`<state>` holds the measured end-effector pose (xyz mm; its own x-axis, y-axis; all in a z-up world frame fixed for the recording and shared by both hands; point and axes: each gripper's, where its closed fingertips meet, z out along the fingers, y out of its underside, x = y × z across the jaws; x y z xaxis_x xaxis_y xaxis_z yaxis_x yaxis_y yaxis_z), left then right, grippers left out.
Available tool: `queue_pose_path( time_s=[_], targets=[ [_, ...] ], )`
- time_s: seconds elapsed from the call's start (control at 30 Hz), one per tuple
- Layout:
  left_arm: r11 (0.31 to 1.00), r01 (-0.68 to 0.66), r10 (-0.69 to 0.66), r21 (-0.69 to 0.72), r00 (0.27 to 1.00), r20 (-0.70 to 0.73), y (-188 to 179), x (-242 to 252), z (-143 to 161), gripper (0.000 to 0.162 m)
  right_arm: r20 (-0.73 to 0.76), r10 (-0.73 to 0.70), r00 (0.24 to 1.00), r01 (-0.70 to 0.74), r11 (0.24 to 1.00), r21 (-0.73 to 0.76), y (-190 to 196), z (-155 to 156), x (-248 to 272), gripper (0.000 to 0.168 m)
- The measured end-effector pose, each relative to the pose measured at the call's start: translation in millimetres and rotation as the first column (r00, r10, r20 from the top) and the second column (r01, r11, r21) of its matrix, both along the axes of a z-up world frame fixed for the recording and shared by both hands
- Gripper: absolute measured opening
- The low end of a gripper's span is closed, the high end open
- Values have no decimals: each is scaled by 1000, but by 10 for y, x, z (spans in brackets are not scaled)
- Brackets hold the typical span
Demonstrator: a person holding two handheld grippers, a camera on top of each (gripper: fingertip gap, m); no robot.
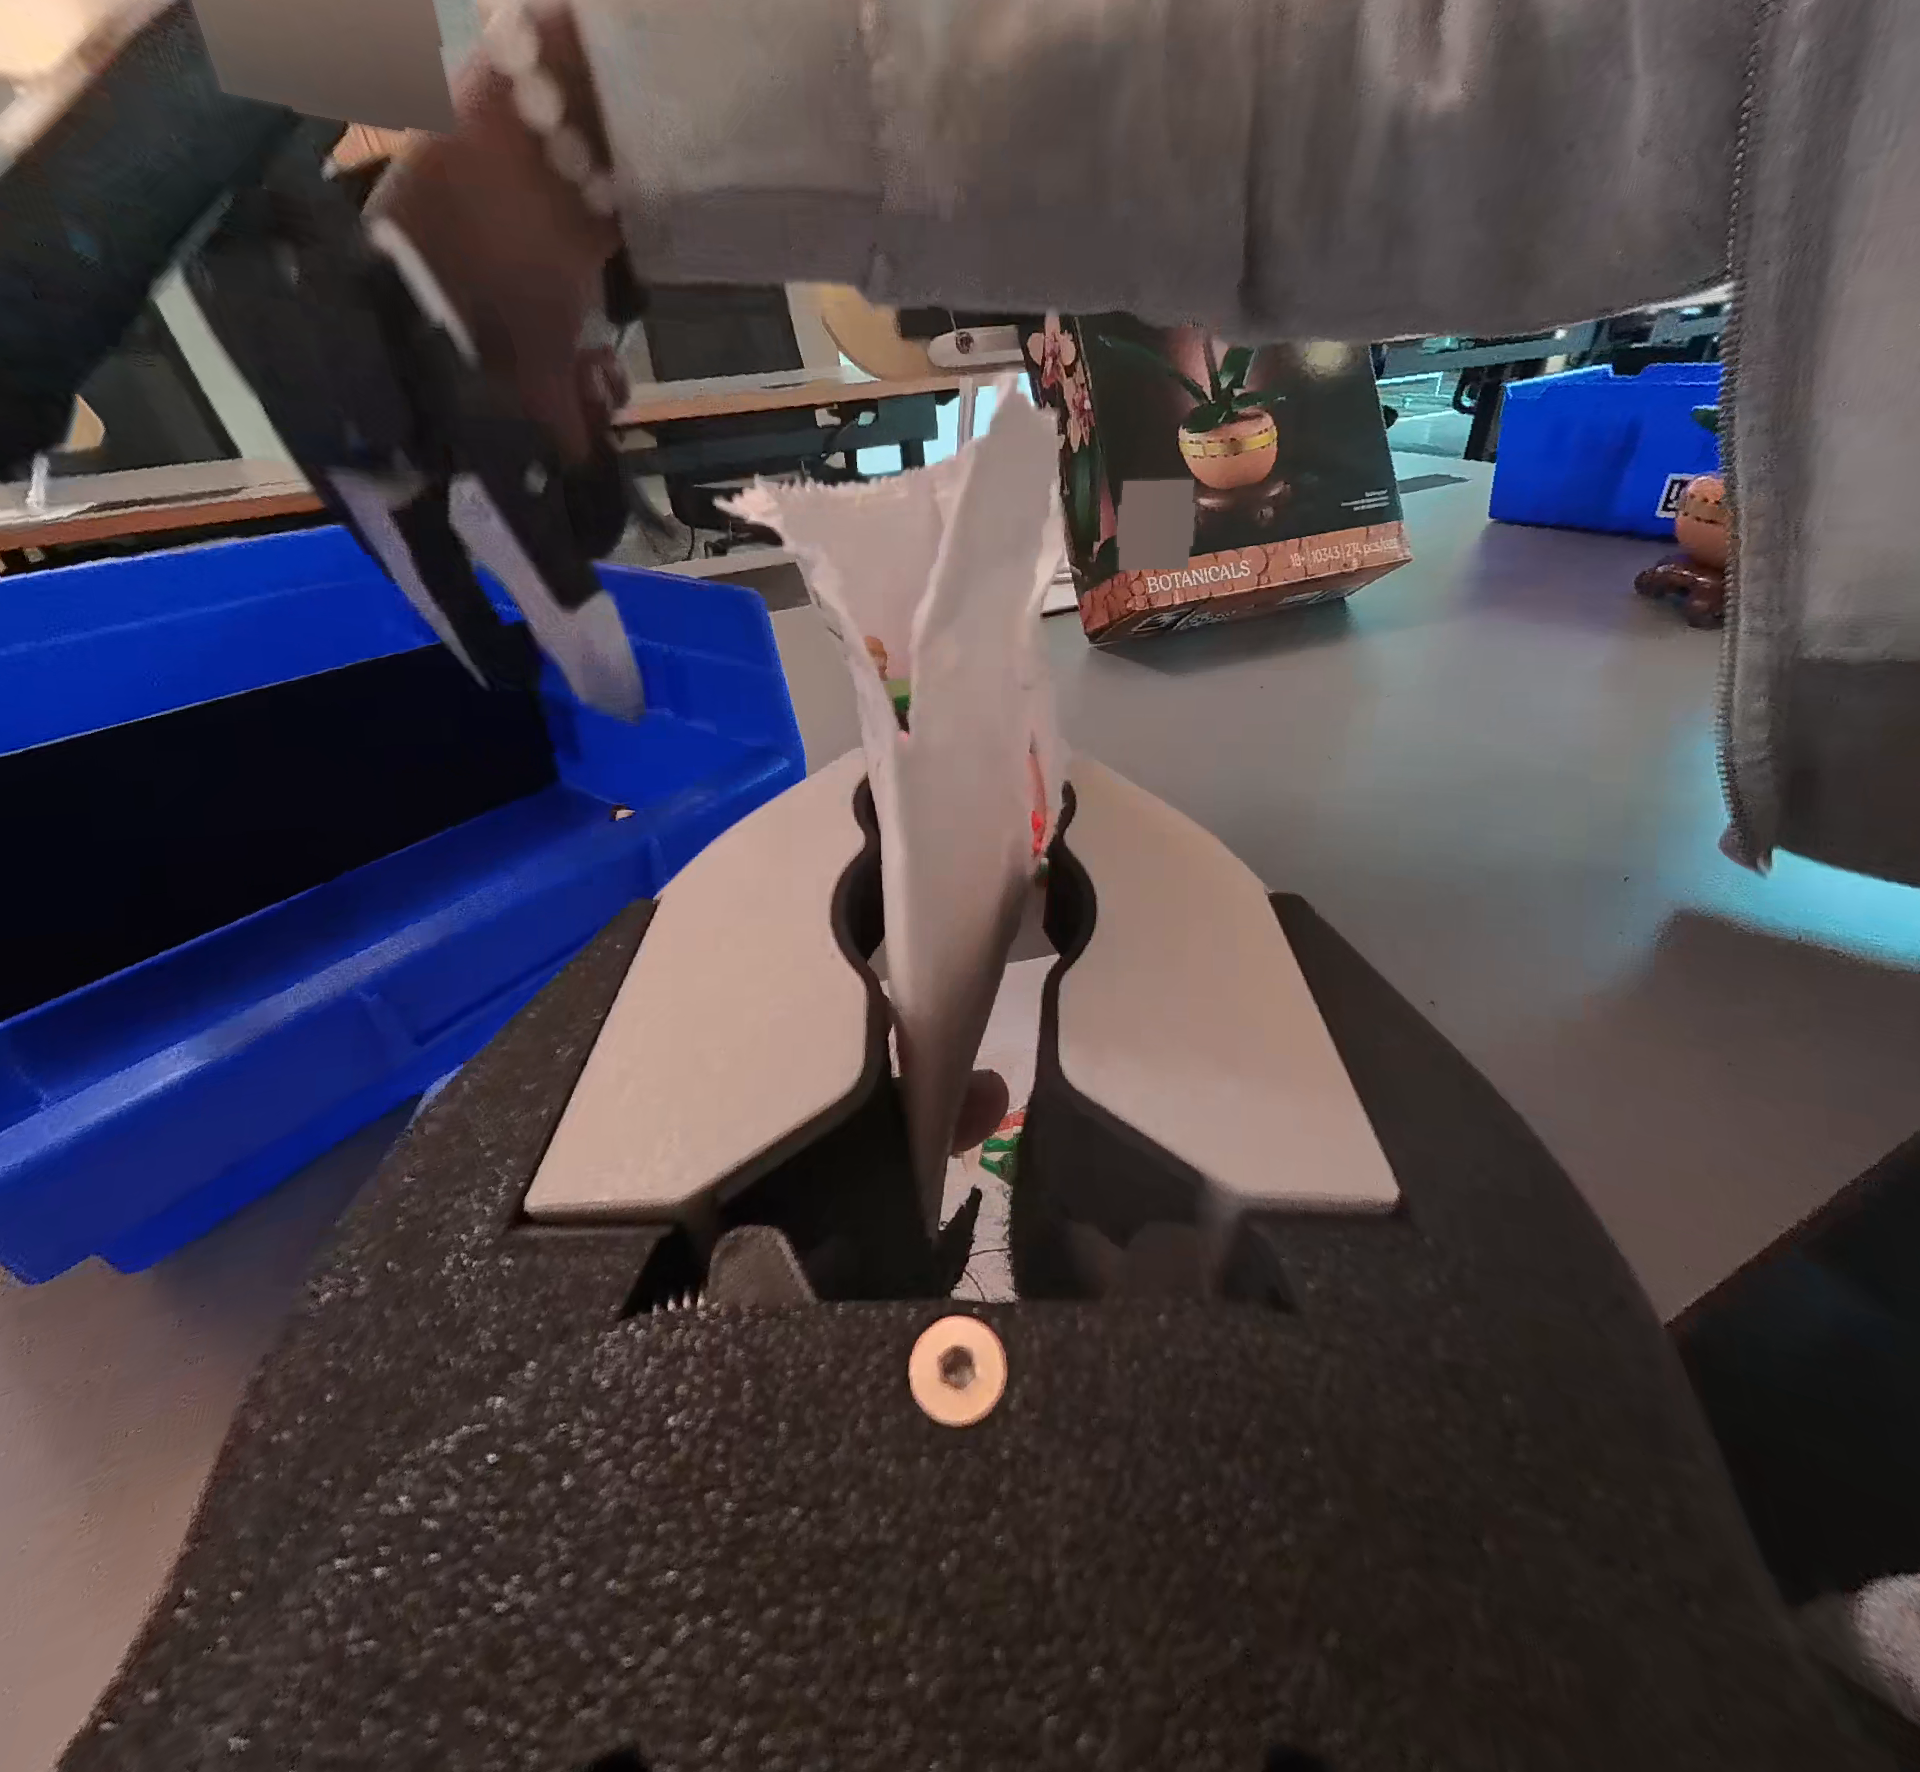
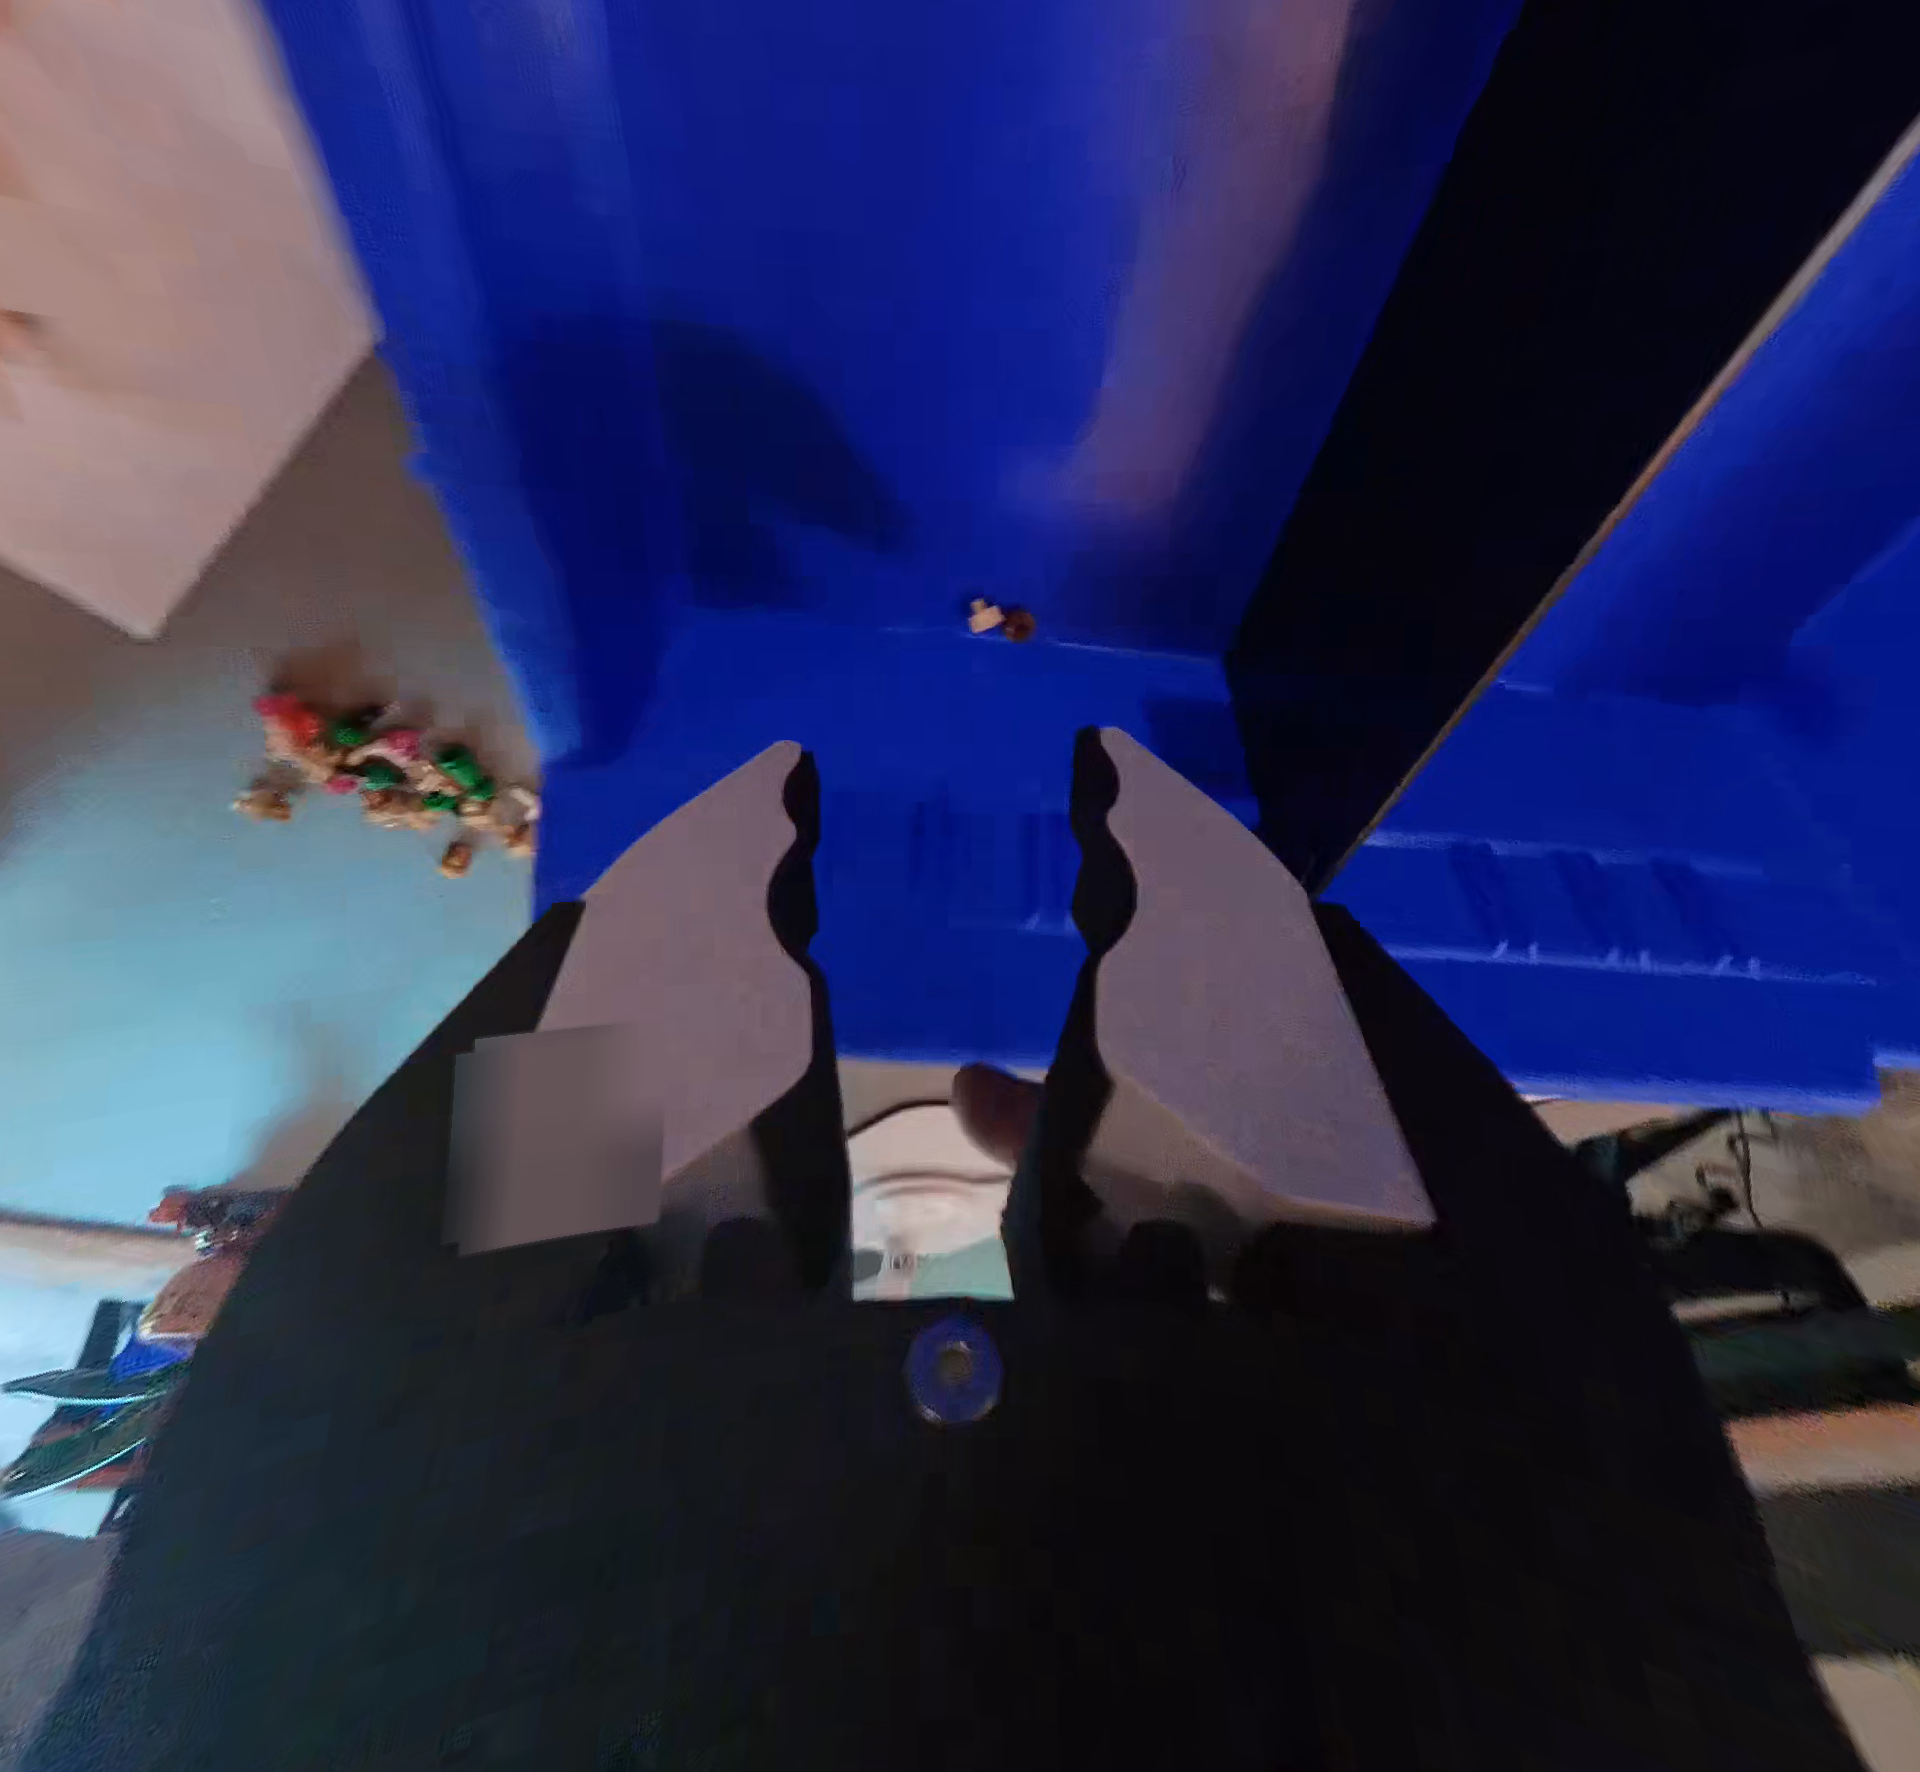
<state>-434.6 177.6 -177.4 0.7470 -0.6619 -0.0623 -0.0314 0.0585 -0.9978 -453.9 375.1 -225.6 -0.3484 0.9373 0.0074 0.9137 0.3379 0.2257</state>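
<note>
My left gripper (image 1: pixel 961 787) is shut on a white paper bag (image 1: pixel 966 621) with a torn, open top. It holds the bag upright above the grey table, and small coloured pieces show inside. My right gripper (image 2: pixel 940 756) is open and empty, pointing down into a blue bin (image 2: pixel 883 164). Two small pieces (image 2: pixel 1000 621), one tan and one brown, lie on the bin floor just past its fingertips. In the left wrist view the right gripper (image 1: pixel 551 683) hangs over the same blue bin (image 1: pixel 312 1047), held by a hand in a grey sleeve (image 1: pixel 1143 112).
A pile of small coloured bricks (image 2: pixel 384 777) lies on the table left of the bin. A dark picture box (image 1: pixel 1226 475) stands behind the bag. A second blue bin (image 1: pixel 1600 444) and a small pot model (image 1: pixel 1694 548) sit at the far right.
</note>
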Motion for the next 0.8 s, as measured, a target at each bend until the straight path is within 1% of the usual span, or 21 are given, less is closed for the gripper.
queue_pose_path(
  time_s=[0.07,0.1,0.27,0.37,0.4,0.47,0.57,0.6,0.63,0.67,0.7,0.77,0.8],
  targets=[
    [1000,7,-7,10,1000,5,-14,-3,24,26,35,-34,999,33,998,45,99,-119,-63,40],
    [1000,12,-12,13,1000,5,-21,-1,29,27,64,-54,997,51,998,43,101,-159,-61,38],
    [1000,26,-26,18,1000,7,-25,8,18,27,206,-148,967,133,987,87,164,-313,51,41],
    [999,33,-33,21,999,3,-32,23,14,27,256,-182,949,166,983,81,139,-405,97,42],
    [999,33,-33,22,999,-1,-31,25,13,27,269,-183,946,161,982,100,167,-425,114,43],
    [999,32,-32,22,999,-2,-30,26,14,27,272,-193,943,174,980,93,163,-473,102,42],
    [999,30,-30,18,1000,-5,-27,22,5,27,278,-201,939,169,976,134,216,-487,96,32],
    [999,28,-28,18,1000,-9,-23,19,0,27,281,-202,938,169,976,136,208,-485,98,33],
    [1000,26,-25,17,1000,-12,-16,19,-8,27,281,-204,938,170,976,139,211,-483,98,29],
    [1000,24,-24,16,1000,-15,-11,21,-13,27,282,-211,936,177,974,139,209,-484,101,21],
    [1000,25,-25,15,1000,-16,-9,23,-15,27,280,-221,934,186,972,144,206,-482,98,23],
    [1000,26,-26,14,1000,-17,-7,28,-20,27,262,-215,941,178,972,156,221,-483,80,9],
    [1000,26,-25,13,1000,-19,-4,28,-23,27,258,-215,942,179,971,156,221,-484,76,9]
  ],
)
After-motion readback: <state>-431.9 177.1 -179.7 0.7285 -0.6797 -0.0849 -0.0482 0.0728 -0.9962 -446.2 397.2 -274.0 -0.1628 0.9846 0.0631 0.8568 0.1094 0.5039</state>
